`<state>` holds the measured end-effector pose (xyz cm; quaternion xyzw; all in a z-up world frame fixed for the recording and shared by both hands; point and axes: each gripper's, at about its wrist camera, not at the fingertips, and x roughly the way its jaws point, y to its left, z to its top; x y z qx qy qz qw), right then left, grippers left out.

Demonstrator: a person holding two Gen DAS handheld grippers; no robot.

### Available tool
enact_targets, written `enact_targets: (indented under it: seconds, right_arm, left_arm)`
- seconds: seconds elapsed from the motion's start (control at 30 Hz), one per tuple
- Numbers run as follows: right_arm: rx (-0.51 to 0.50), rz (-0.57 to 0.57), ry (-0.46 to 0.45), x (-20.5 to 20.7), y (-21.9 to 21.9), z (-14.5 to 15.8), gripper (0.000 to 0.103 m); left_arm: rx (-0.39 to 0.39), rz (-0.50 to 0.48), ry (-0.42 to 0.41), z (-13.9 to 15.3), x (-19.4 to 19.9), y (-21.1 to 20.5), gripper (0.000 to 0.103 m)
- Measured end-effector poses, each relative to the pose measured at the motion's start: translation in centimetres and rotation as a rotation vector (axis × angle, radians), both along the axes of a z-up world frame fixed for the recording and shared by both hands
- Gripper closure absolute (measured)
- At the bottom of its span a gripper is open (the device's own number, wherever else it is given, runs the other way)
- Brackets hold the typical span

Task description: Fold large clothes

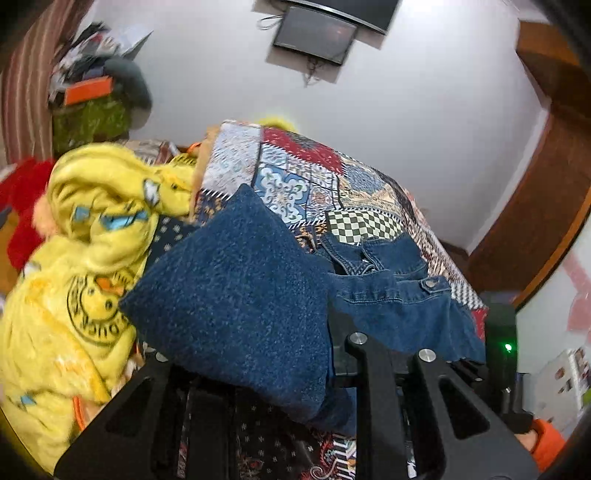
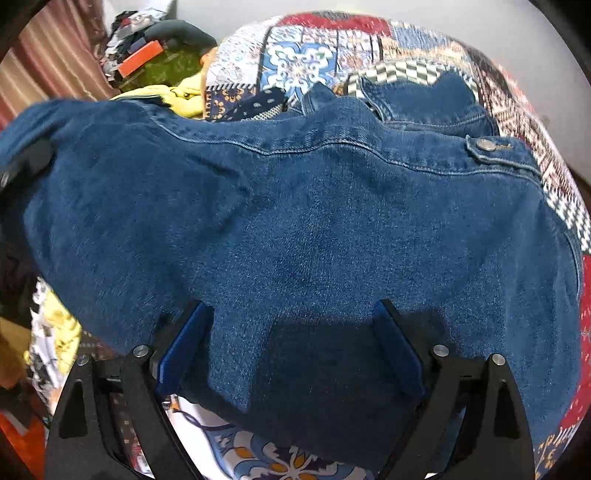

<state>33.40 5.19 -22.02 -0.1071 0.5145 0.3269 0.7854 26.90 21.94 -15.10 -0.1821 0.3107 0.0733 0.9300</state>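
Note:
A blue denim jacket lies across a patchwork bedspread, its button tab at the far right. My right gripper is open, its blue pads spread wide with denim between them. In the left wrist view the jacket is lifted in a fold over my left gripper, which hides the fingertips. The jaws look closed on the fabric.
A crumpled yellow printed blanket lies left of the jacket. A pile of clutter with an orange box stands at the back left. A white wall and a wall screen are behind, a wooden door frame to the right.

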Motion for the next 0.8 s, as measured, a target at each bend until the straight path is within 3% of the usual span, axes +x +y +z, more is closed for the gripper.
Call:
enact_targets:
  seconds: [0.17, 0.4, 0.5, 0.63, 0.7, 0.8]
  right_arm:
    - [0.046, 0.034, 0.004, -0.7, -2.3, 1.8, 0.014]
    - [0.077, -0.212, -0.067, -0.5, -13.9, 4.6, 0.014]
    - [0.050, -0.301, -0.114, 0.2, -18.8, 6.0, 0.014]
    - [0.002, -0.410, -0.156, 0.6, -23.9, 7.4, 0.014]
    - [0.002, -0.463, -0.165, 0.7, -26.4, 8.0, 0.014]
    - [0.006, -0.507, -0.168, -0.2, -28.8, 8.4, 0.014]
  left_arm:
    - [-0.003, -0.076, -0.044, 3.0, 2.7, -2.7, 0.081]
    - [0.078, -0.271, -0.091, 5.8, 6.9, -13.7, 0.082]
    - [0.088, -0.414, -0.048, 4.2, 8.9, -19.7, 0.082]
    - [0.161, -0.556, 0.106, -0.4, 10.2, -26.3, 0.082]
    - [0.183, -0.611, 0.157, -2.6, 9.9, -28.3, 0.082]
    - [0.155, -0.678, 0.228, -5.4, 9.6, -29.3, 0.082]
